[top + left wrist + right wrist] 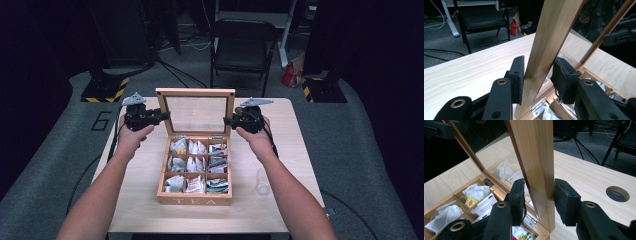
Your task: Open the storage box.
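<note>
Wooden tea box (195, 200), front wall lettered "TEA", at the centre of the tabletop (280, 200). Nine compartments hold tea bags (196, 166); one yellow tag (471, 201) looks like Lipton's. Glass-paned lid (195, 114) stands upright. Left gripper (162, 116) straddles the lid's left frame edge, right gripper (227, 120) the right; both part-open, with a slight gap at one pad, so a firm grip cannot be told. Floor marked "6" (101, 120).

Wooden lid frame (550, 42) between spread black tongs (537, 75), above table (474, 67).
</note>
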Action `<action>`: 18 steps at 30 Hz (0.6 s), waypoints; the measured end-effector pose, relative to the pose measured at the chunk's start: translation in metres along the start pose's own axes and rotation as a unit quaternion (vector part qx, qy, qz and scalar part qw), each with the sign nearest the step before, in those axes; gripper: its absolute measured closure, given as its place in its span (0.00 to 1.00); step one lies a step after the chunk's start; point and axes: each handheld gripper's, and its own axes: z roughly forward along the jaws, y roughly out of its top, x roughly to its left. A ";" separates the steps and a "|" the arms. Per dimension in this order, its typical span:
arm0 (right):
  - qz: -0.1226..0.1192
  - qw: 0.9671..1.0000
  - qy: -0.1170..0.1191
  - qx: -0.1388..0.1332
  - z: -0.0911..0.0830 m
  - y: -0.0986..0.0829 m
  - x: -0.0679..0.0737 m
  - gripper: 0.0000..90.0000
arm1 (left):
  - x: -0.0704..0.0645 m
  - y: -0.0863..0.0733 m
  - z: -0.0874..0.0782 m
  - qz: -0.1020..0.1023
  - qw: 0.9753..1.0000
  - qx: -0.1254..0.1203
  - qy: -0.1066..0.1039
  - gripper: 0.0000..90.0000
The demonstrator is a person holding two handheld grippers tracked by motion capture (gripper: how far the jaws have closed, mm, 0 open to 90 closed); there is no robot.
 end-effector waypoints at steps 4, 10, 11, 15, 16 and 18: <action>-0.005 1.000 -0.009 0.006 0.002 -0.002 -0.001 0.66 | 0.003 0.001 0.003 -0.006 1.000 0.000 -0.002 0.70; 0.000 1.000 -0.009 0.010 0.000 -0.006 -0.003 0.66 | 0.005 0.003 0.007 -0.014 1.000 0.000 0.000 0.69; 0.001 1.000 -0.010 0.011 0.000 -0.006 -0.003 0.66 | 0.006 0.003 0.007 -0.012 1.000 0.001 0.000 0.69; -0.001 1.000 -0.010 0.011 -0.002 -0.008 -0.004 0.66 | 0.008 0.003 0.009 -0.014 1.000 0.002 -0.001 0.69; -0.002 1.000 -0.010 0.009 -0.003 -0.008 -0.004 0.66 | 0.008 0.003 0.010 -0.017 1.000 0.000 0.000 0.69; -0.002 1.000 -0.011 0.010 -0.005 -0.009 -0.005 0.66 | 0.009 0.004 0.011 -0.018 1.000 0.001 0.001 0.69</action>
